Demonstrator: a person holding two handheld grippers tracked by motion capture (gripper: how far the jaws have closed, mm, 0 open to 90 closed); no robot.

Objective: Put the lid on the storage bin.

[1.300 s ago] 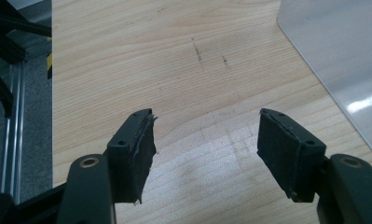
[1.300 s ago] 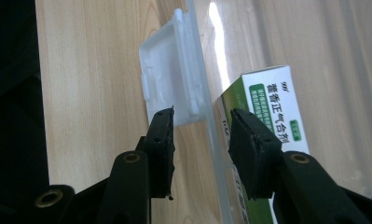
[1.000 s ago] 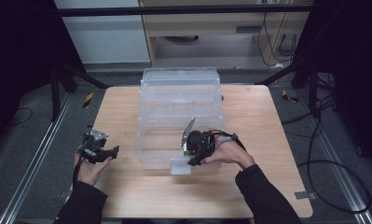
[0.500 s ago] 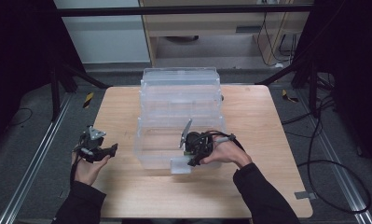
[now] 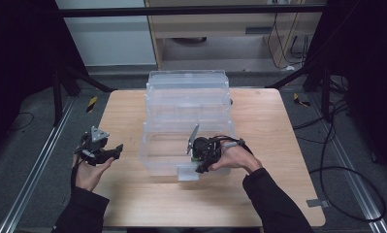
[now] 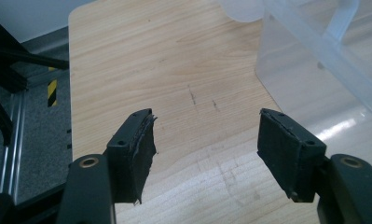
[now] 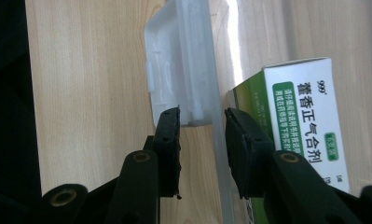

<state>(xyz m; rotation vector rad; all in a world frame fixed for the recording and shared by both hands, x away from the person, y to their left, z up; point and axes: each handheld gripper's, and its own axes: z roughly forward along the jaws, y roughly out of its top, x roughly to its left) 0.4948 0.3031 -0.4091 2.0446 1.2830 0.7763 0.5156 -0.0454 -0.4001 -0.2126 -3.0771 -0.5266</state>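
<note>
1. Right gripper view: right gripper has its fingers narrowly parted astride the latch on the near wall of the clear box, pads not visibly pressing; they have just been closing.
2. Risk: the fingers slip off the latch, jolting the box on the surface.
3. Left gripper fingers are wide open, holding nothing.

**Three cameras, one tabletop**

The high view looks forward and down over the pale wooden tabletop. Each tool camera sits close above that wood, sharing the clear plastic storage box with it.
</note>
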